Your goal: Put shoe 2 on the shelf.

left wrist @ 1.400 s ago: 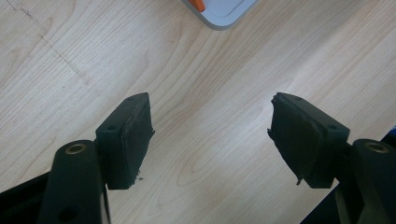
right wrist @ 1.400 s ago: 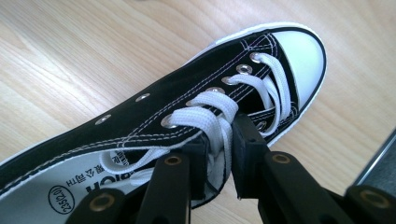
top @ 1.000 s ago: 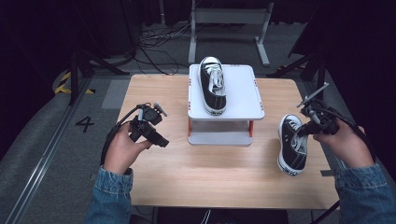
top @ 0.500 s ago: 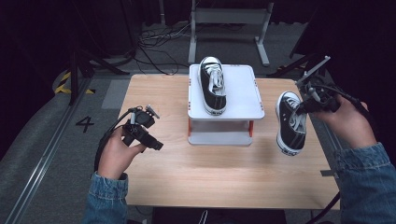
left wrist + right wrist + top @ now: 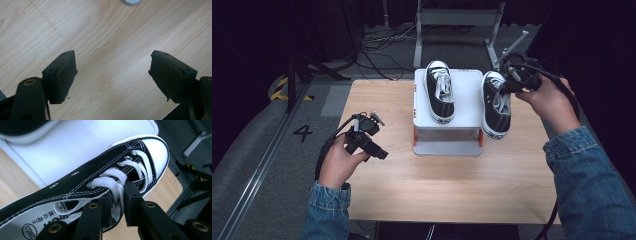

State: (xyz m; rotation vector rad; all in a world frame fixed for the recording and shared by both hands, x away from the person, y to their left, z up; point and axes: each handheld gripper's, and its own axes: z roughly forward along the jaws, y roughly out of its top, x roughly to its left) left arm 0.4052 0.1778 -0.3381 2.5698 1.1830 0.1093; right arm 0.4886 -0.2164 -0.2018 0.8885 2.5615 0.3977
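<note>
One black-and-white sneaker (image 5: 440, 92) lies on the white raised stand (image 5: 464, 107) in the middle of the table. A second matching sneaker (image 5: 496, 105) hangs in the air at the stand's right edge, toe pointing away. My right gripper (image 5: 512, 85) is shut on its tongue and laces (image 5: 117, 187), and the white toe cap (image 5: 156, 150) shows beyond the jaws. My left gripper (image 5: 379, 152) is held low at the table's left side, open, with bare wood between its pads (image 5: 62, 75).
The wooden table (image 5: 452, 195) has free room in front of the stand and at the left. A metal frame (image 5: 457, 20) and cables lie on the floor behind the table. Dark floor with a yellow-black marking (image 5: 279, 90) lies to the left.
My right gripper has lifted the second sneaker from the table's right side up and back to the stand's right edge. My left hand has drifted slightly toward the near left.
</note>
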